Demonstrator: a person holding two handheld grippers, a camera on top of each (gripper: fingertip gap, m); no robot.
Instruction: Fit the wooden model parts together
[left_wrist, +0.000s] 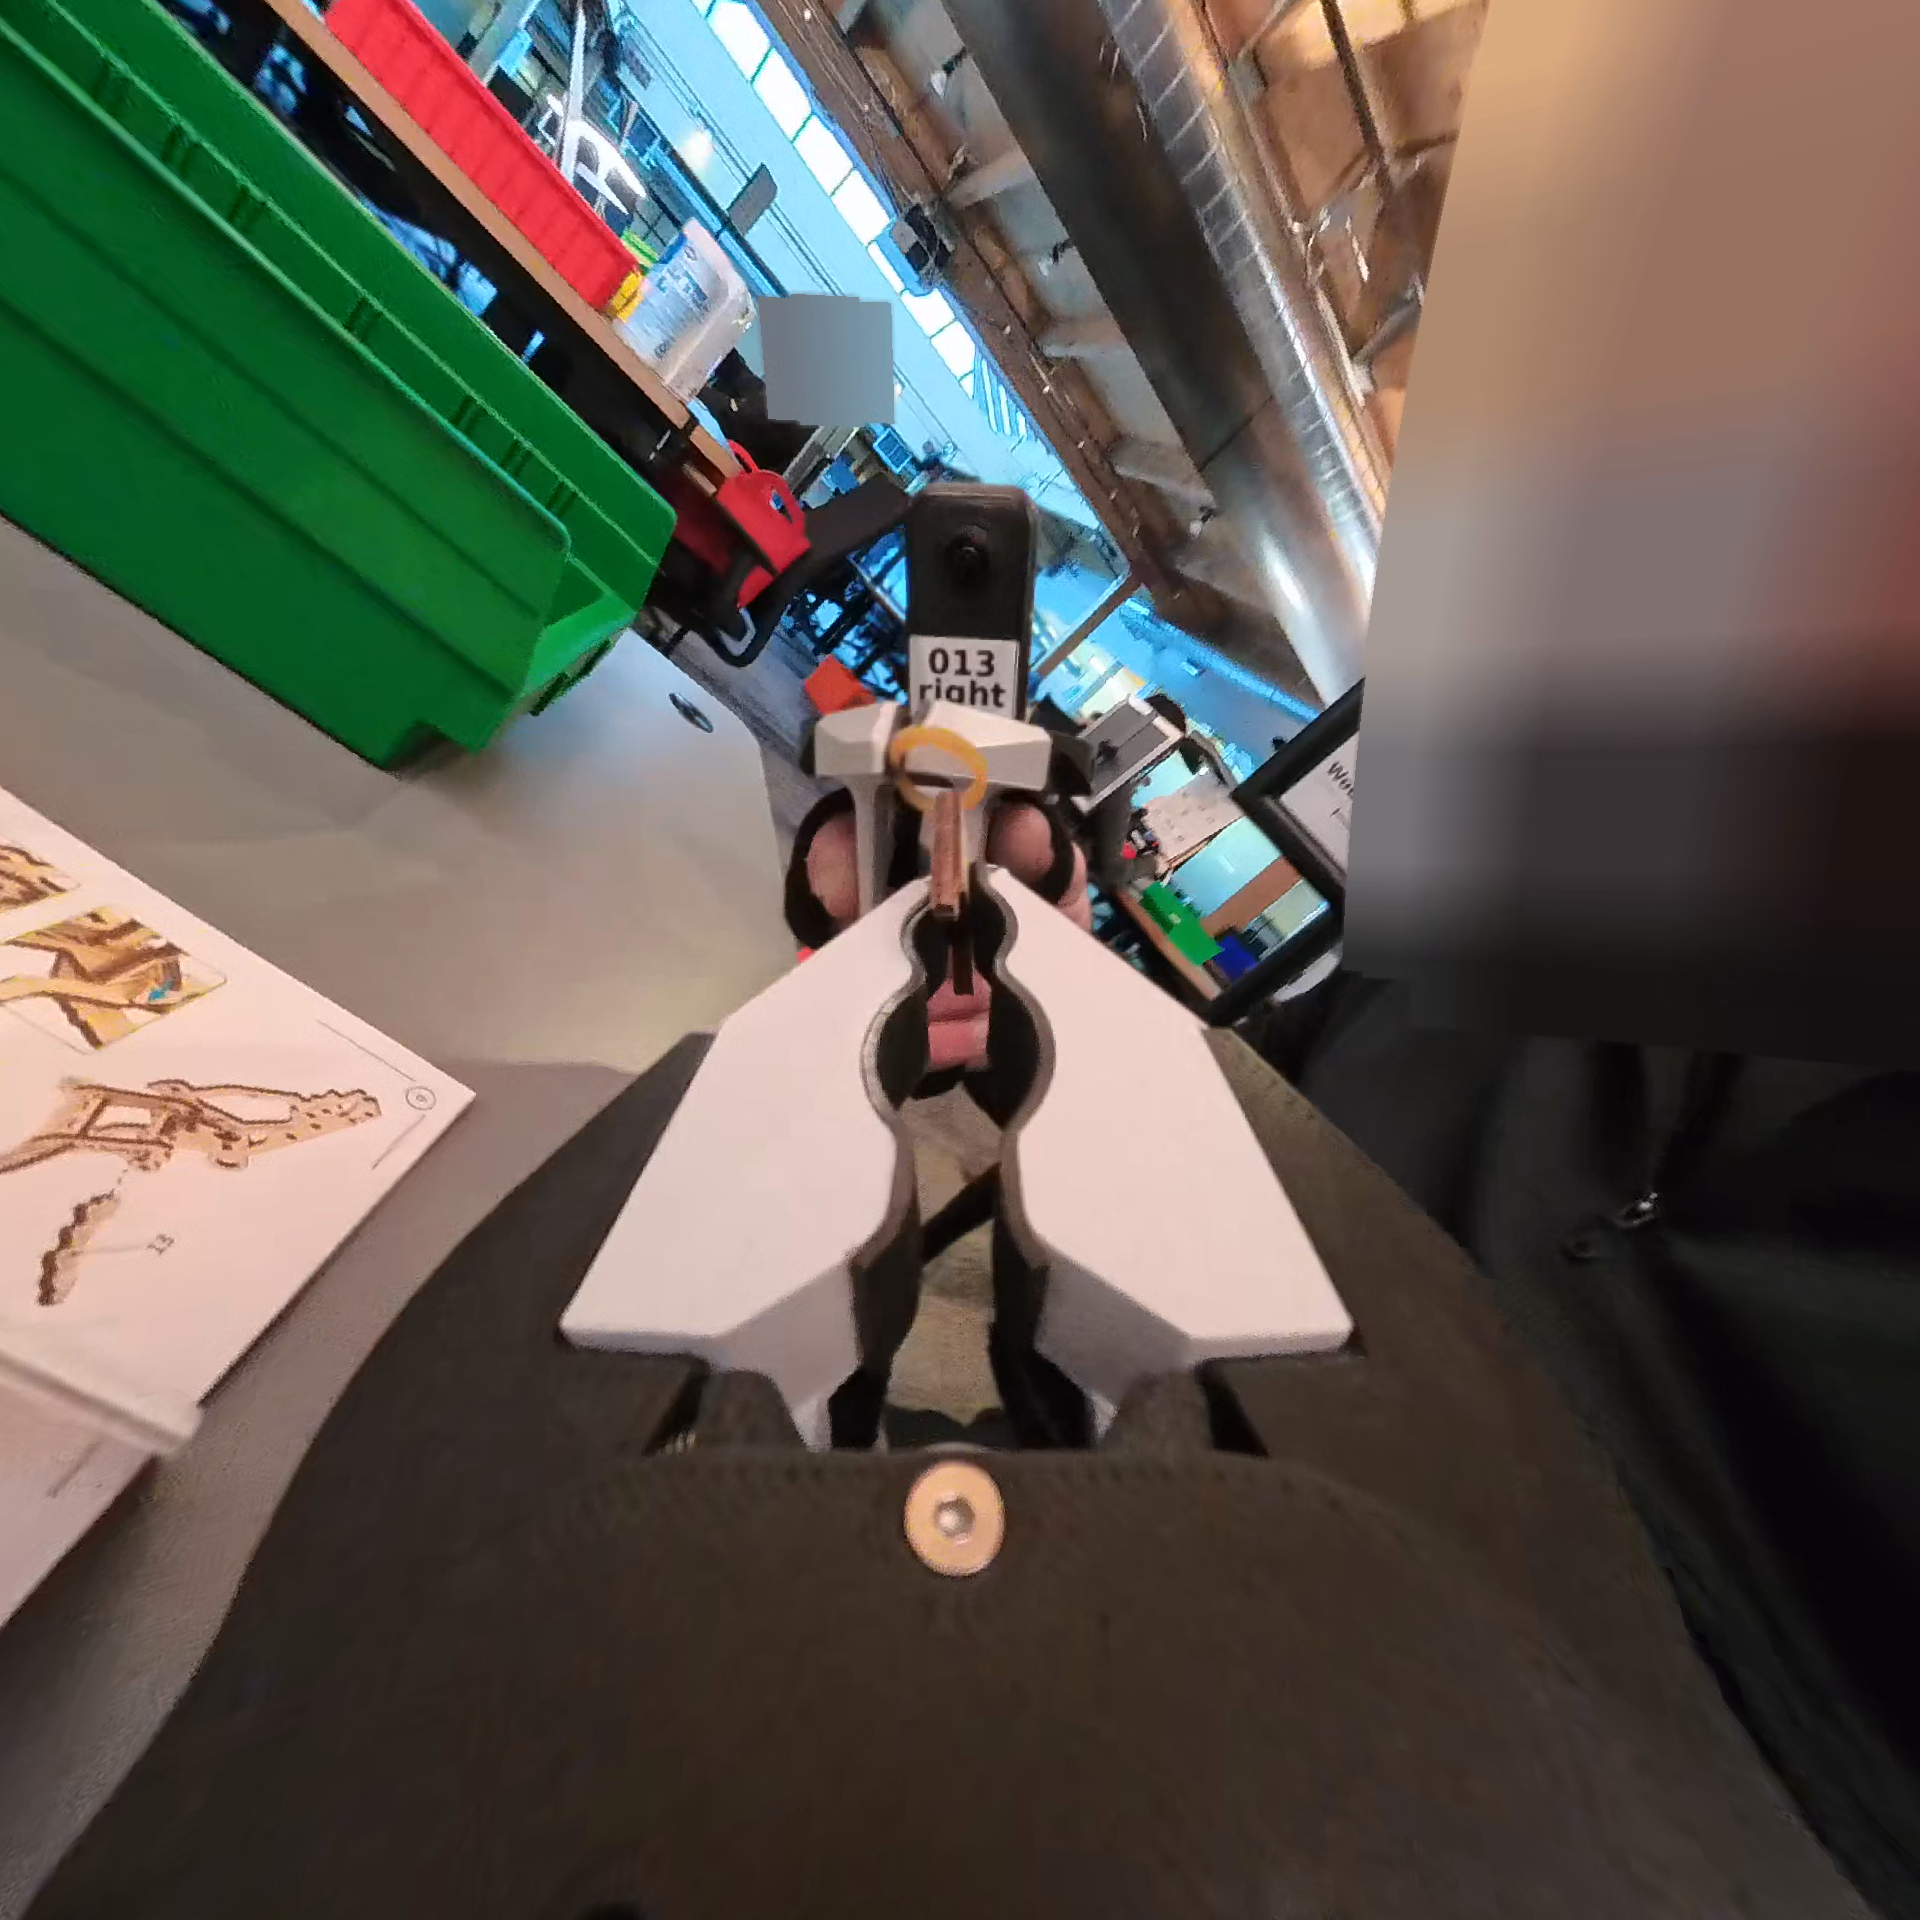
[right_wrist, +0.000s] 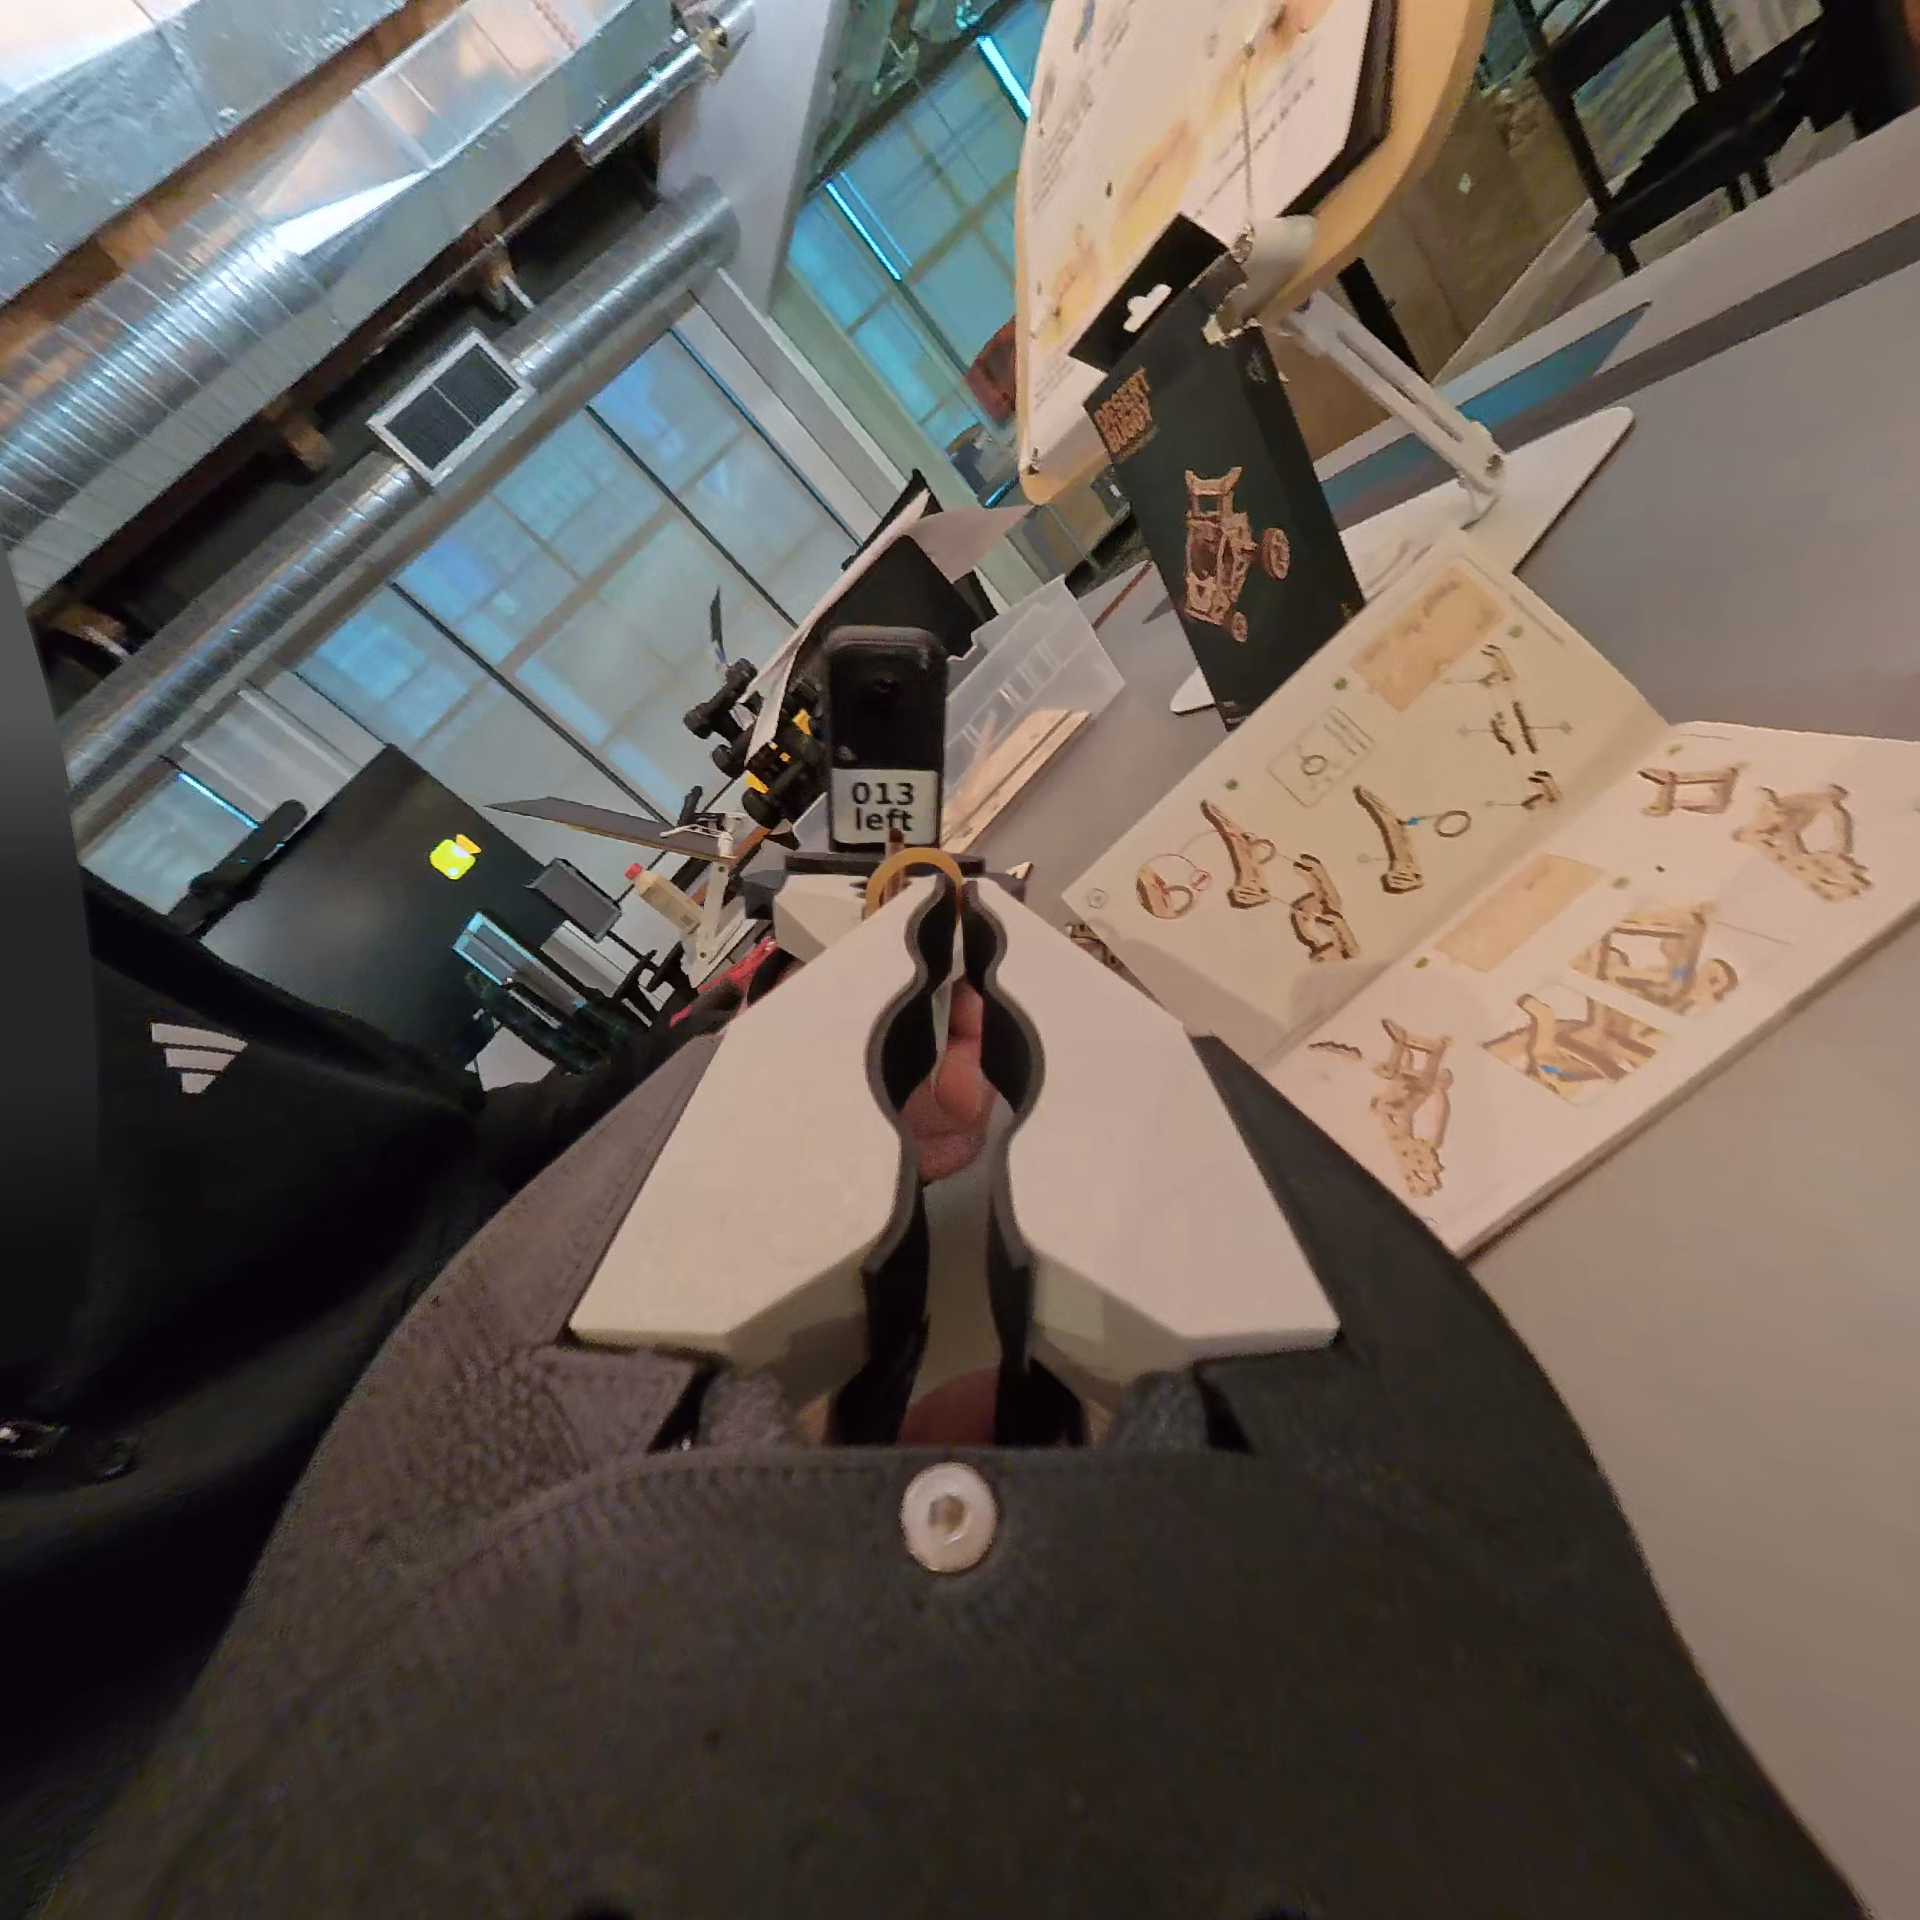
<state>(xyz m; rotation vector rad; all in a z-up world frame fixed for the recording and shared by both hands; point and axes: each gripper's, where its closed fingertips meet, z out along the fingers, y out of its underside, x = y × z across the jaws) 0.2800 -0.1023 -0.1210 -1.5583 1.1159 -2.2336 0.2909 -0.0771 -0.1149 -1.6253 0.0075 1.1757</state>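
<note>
Nearest in the left wrist view, the left gripper (left_wrist: 954, 902) has its two white fingers (left_wrist: 790, 1122) clenched on a thin wooden stick (left_wrist: 948, 847), a flat model part seen edge-on that pokes out past the fingertips. A yellowish rubber band (left_wrist: 940, 767) loops round the stick's far end.

Just beyond, facing it tip to tip, the right gripper (left_wrist: 928, 764) pinches that same rubber band (its white fingers are pressed together on the loop). A person's hand in a black glove (left_wrist: 831, 862) holds the right gripper's handle.

From the right wrist view the same meeting shows in reverse: the right gripper (right_wrist: 948, 894) clamps the rubber band (right_wrist: 914, 868), with the left gripper (right_wrist: 883, 883) right behind it.

Lower left in the left view, an open instruction booklet (left_wrist: 208, 1122) with drawings of wooden parts lies on the grey bench (left_wrist: 468, 883). Farther back stand stacked green bins (left_wrist: 260, 416). In the right view, past the booklet (right_wrist: 1507, 935), a dark model-kit box (right_wrist: 1226, 520) leans upright beside a white stand (right_wrist: 1455, 457).
</note>
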